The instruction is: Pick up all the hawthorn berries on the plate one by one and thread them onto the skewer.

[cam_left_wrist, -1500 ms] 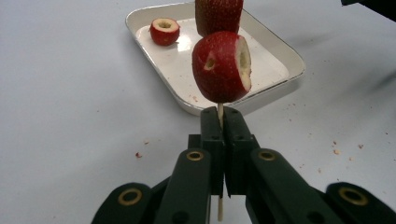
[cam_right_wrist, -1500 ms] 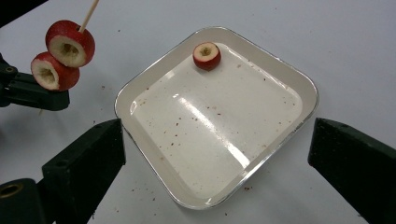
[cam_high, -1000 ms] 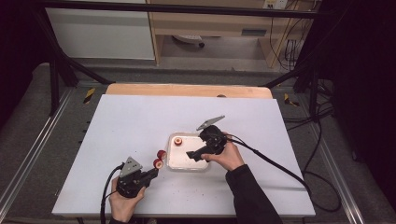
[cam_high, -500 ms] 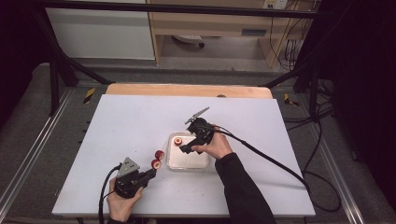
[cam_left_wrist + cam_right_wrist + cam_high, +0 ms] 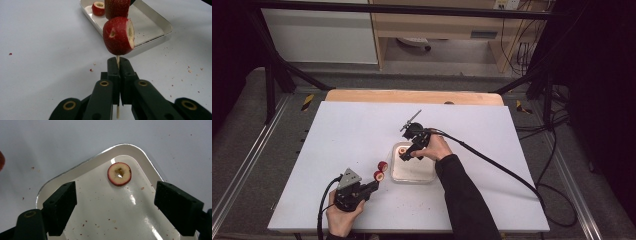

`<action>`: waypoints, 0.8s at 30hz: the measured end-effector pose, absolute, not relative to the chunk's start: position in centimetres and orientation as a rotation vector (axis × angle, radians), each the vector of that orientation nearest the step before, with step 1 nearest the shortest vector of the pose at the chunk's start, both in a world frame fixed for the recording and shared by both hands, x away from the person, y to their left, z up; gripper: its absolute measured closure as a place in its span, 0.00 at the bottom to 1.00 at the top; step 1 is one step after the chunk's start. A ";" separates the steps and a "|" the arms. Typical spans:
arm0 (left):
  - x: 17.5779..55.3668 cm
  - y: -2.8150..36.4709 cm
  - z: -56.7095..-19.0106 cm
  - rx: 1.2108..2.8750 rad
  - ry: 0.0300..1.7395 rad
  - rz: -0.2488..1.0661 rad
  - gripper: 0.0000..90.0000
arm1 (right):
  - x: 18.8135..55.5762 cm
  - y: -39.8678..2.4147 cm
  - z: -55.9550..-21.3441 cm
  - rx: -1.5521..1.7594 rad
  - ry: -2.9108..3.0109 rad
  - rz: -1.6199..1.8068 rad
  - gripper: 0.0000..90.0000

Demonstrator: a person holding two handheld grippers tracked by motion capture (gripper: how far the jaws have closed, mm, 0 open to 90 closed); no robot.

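Shallow glossy white tray (image 5: 140,160), rounded corners, holding one cored red hawthorn (image 5: 119,174) at 12 o'clock. Right gripper (image 5: 116,207) spread wide above. Left gripper (image 5: 117,66) clamped on thin wooden skewer (image 5: 117,60), two hawthorns (image 5: 118,36) threaded.

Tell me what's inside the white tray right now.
Inside the shallow white rectangular tray lies one cored red fruit near a corner, hollow upward, amid scattered red crumbs. The open right hand-held gripper hovers above it. Its underside isn't visible.
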State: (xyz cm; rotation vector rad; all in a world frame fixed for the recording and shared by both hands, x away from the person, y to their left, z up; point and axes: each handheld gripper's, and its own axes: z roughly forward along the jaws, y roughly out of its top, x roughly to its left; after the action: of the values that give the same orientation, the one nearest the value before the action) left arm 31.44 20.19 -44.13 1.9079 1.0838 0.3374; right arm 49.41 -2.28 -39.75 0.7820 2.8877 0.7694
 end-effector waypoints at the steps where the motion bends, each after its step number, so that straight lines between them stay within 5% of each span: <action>1: 31.4 20.2 -44.2 1.905 1.086 0.336 0.98 | 49.5 -2.1 -39.8 0.772 2.891 0.756 0.22; 24: 31.5 20.4 -44.3 1.909 1.086 0.332 0.98 | 51.5 0.9 -41.6 0.604 2.983 0.605 0.54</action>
State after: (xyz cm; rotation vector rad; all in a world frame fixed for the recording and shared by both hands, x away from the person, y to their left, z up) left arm 31.51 20.35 -44.33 1.9087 1.0861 0.3319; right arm 51.53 0.94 -41.59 0.6036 2.9834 0.6052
